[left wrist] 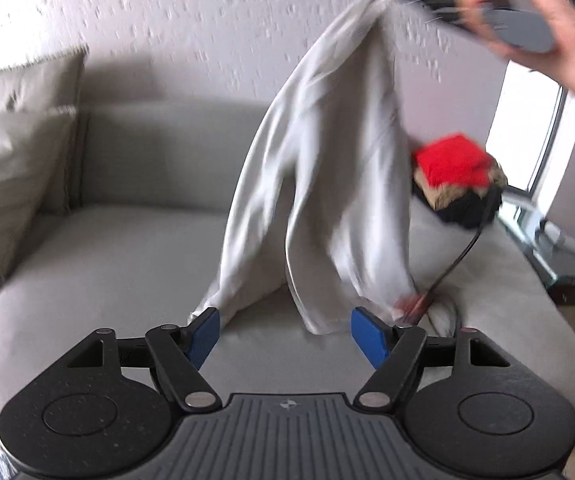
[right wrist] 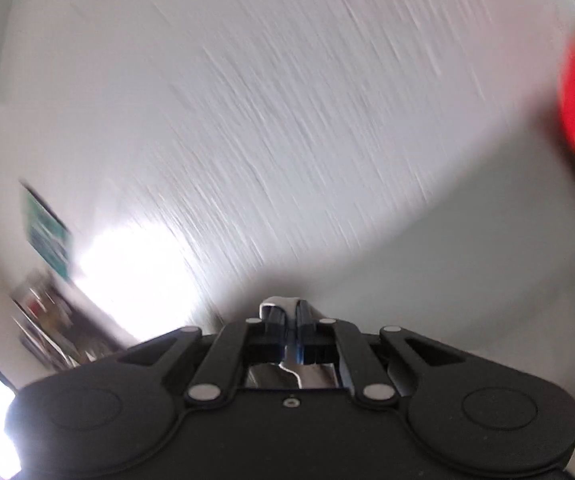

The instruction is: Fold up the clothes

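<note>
Right tongs (right wrist: 287,320) pinch the white garment (left wrist: 327,168) above the sofa (left wrist: 127,264) — light, floppy cloth. Left tongs (left wrist: 285,334) spread wide; grab the dangling hem next.

A garment (left wrist: 327,184) hangs over the sofa (left wrist: 119,264); cushions (left wrist: 11,168) lie left, a clothes pile (left wrist: 459,178) right.

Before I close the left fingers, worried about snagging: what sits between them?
In the left wrist view, only bare sofa seat between the open left gripper; the hanging white garment is just beyond.
</note>
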A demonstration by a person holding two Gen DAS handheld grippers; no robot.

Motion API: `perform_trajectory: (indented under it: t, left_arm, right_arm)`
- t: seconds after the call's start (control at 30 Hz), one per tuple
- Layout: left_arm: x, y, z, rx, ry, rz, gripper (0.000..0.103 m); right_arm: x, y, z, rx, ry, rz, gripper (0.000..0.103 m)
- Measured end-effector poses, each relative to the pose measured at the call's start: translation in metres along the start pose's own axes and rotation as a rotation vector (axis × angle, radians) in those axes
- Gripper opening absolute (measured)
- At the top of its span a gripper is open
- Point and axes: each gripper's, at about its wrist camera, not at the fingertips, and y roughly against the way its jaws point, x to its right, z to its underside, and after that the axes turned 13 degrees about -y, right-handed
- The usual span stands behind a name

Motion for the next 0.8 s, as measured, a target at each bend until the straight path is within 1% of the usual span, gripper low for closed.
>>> perform_trajectory:
  t: [0.03, 0.1, 0.13, 0.23, 0.27, 0.37, 0.43, 0.5, 0.53, 0.6, 0.67, 0.73, 0.8]
  left_arm:
    - [-0.001, 0.001, -0.002, 0.008, 0.006, 0.007, 0.072]
    - [-0.001, 0.003, -0.006, 0.015, 0.016, 0.035, 0.072]
    - [0.0, 0.004, -0.007, 0.017, 0.016, 0.049, 0.072]
    - [0.005, 0.004, -0.004, 0.006, -0.007, 0.065, 0.072]
    - [0.007, 0.002, -0.002, -0.008, -0.016, 0.065, 0.072]
    - [0.013, -0.003, 0.006, -0.051, -0.045, 0.064, 0.073]
    - [0.016, -0.007, 0.012, -0.08, -0.064, 0.064, 0.072]
    - [0.02, -0.011, 0.017, -0.109, -0.083, 0.064, 0.072]
    - [0.022, -0.013, 0.02, -0.123, -0.092, 0.064, 0.071]
    - [0.026, -0.02, 0.024, -0.143, -0.107, 0.061, 0.071]
    - [0.029, -0.034, 0.024, -0.142, -0.111, 0.051, 0.067]
    - [0.034, -0.048, 0.023, -0.143, -0.12, 0.042, 0.064]
    - [0.043, -0.064, 0.023, -0.147, -0.138, 0.036, 0.06]
  right_arm:
    - [-0.012, 0.021, -0.013, 0.063, 0.03, -0.033, 0.005]
    - [-0.02, 0.068, -0.029, 0.168, 0.069, -0.031, 0.005]
    - [-0.012, 0.087, -0.03, 0.19, 0.065, -0.007, 0.005]
    - [0.036, 0.131, -0.02, 0.178, 0.032, 0.14, 0.005]
    - [0.056, 0.143, -0.014, 0.155, 0.015, 0.195, 0.006]
    - [0.147, 0.153, 0.027, -0.077, -0.091, 0.413, 0.008]
    - [0.208, 0.155, 0.061, -0.242, -0.204, 0.531, 0.008]
    - [0.246, 0.164, 0.089, -0.31, -0.267, 0.615, 0.009]
    - [0.254, 0.167, 0.097, -0.317, -0.264, 0.636, 0.011]
    - [0.255, 0.17, 0.103, -0.313, -0.218, 0.644, 0.026]
    - [0.252, 0.167, 0.1, -0.293, -0.152, 0.635, 0.035]
    - [0.247, 0.163, 0.096, -0.267, -0.071, 0.613, 0.037]
    - [0.248, 0.155, 0.098, -0.261, 0.002, 0.596, 0.037]
